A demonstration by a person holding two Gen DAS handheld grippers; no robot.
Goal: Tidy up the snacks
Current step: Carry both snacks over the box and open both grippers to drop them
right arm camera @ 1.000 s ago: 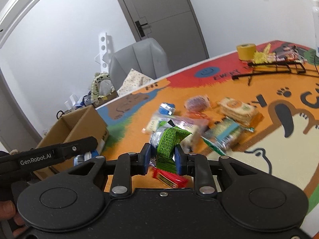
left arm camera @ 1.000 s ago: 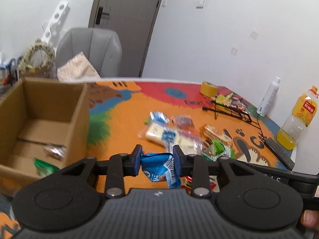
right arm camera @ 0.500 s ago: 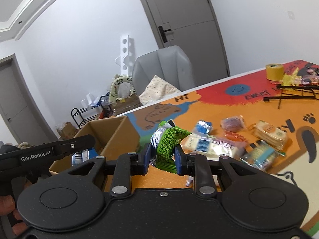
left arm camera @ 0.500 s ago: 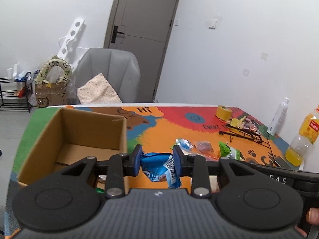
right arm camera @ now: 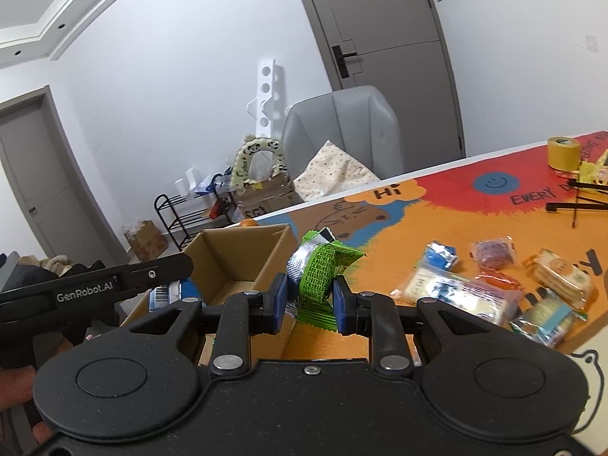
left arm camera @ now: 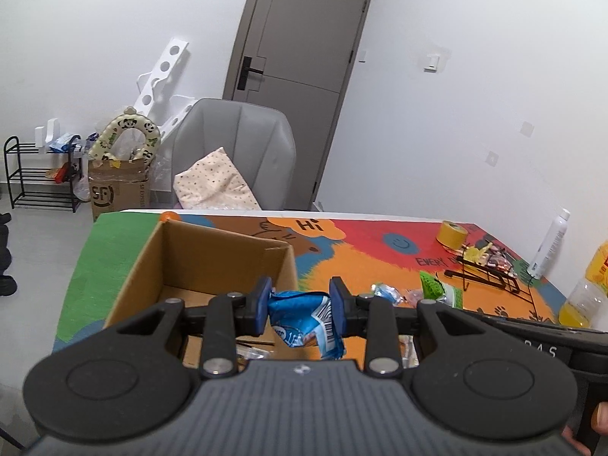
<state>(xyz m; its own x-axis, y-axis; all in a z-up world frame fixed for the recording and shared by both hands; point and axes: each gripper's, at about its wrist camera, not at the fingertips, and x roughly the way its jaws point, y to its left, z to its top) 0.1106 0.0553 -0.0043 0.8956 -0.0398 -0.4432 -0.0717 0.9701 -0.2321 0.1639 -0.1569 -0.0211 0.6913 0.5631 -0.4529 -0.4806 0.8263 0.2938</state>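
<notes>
My left gripper is shut on a blue snack packet and holds it above the right wall of an open cardboard box. My right gripper is shut on a green snack packet, held above the table just right of the same box. The left gripper also shows at the left of the right wrist view, with the blue packet over the box. Several loose snacks lie on the orange mat to the right. A wrapper lies inside the box.
A yellow tape roll, a black wire rack, a white bottle and a juice bottle stand at the table's far right. A grey chair with a cushion stands behind the table.
Both grippers have lifted and moved left toward the box with their packets. The box now lies right under the left gripper; the snack pile has dropped to the right.
</notes>
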